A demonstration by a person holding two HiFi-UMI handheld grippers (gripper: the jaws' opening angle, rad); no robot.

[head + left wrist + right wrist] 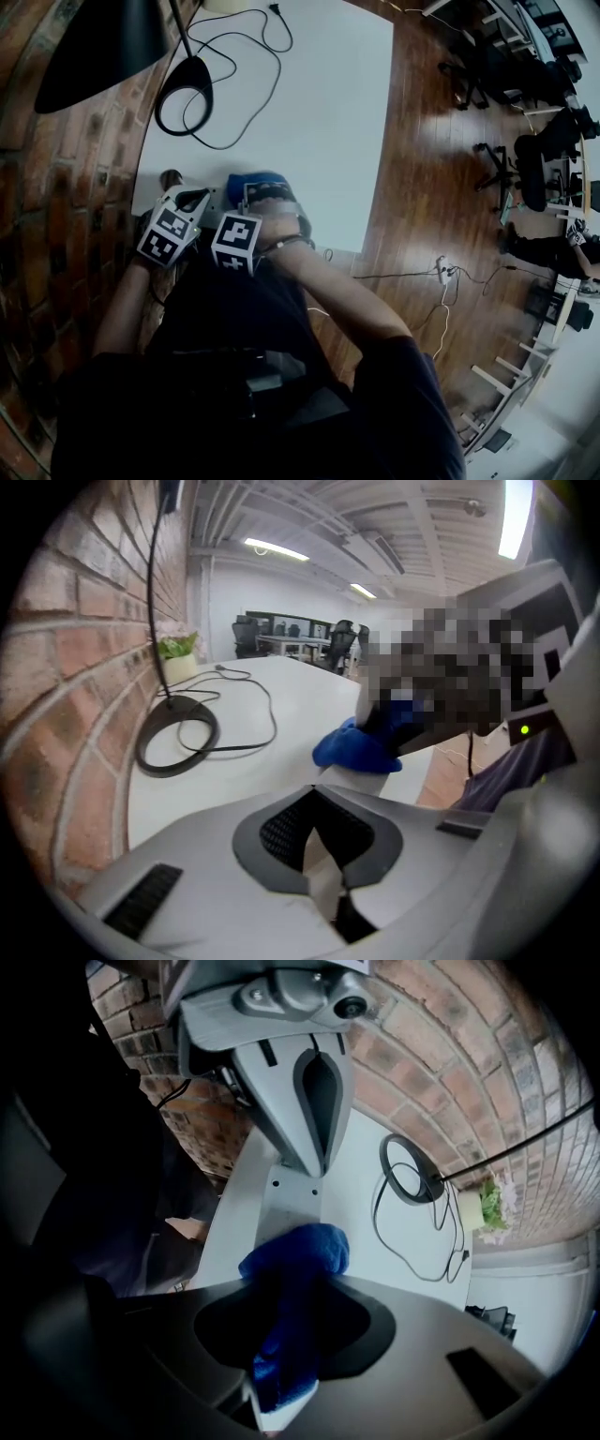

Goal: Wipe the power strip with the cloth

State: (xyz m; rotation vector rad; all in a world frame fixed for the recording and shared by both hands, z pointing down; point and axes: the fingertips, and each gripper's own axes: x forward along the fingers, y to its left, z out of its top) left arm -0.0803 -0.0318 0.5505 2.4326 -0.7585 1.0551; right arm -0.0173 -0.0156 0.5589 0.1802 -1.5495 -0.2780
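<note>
At the near edge of a white table [319, 112] set against a brick wall [66, 187], a person works two hand-held grippers close together over the power strip [281, 1199]. In the right gripper view, the strip's long axis runs straight away from the right gripper [281, 1382] toward the left gripper [319, 855], which meets its far end. The blue cloth [295, 1260] is bunched on the end of the strip nearer the right gripper, whose jaws are clamped on it. The left gripper's jaws are drawn tight on a pale sliver, apparently the strip's edge, which would steady the strip. The right hand looks placed to wipe, and the stroke would likely run lengthwise toward the left gripper. The lamp's base [183, 98] and its cord lie well apart.
</note>
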